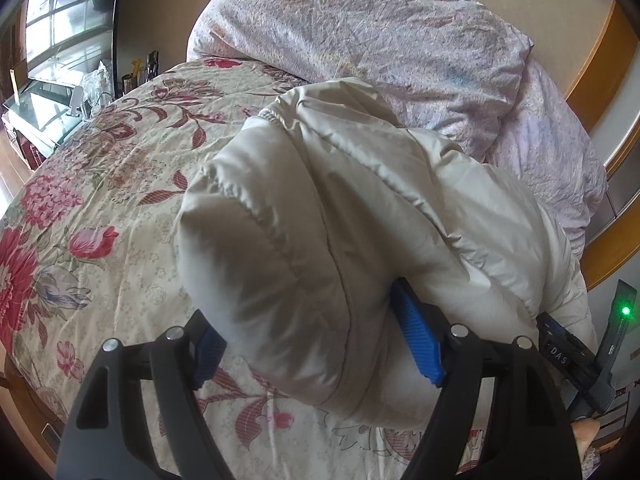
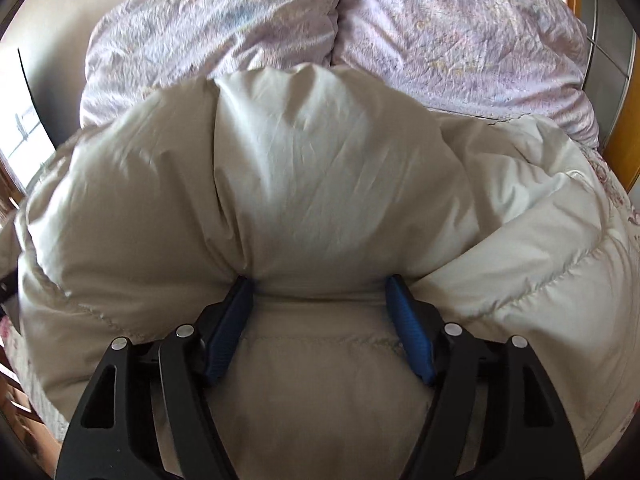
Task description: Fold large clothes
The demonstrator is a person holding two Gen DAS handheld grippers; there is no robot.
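A puffy cream-white down jacket (image 1: 340, 208) lies bunched on the flowered bedspread (image 1: 100, 200). My left gripper (image 1: 312, 320) holds a thick quilted roll of the jacket between its blue pads (image 1: 416, 340), which press into it from both sides. In the right wrist view the jacket (image 2: 320, 160) fills the frame. My right gripper (image 2: 320, 312) squeezes a fat fold of it between its blue pads (image 2: 408, 332). The right gripper's body (image 1: 576, 360) shows at the lower right of the left wrist view, beside the jacket.
A crumpled lilac duvet (image 1: 380, 40) is heaped behind the jacket, also in the right wrist view (image 2: 440, 32). A wooden bed frame (image 1: 600, 60) curves along the right. A glass-topped stand with clutter (image 1: 52, 104) is beyond the bed's left edge, under a window.
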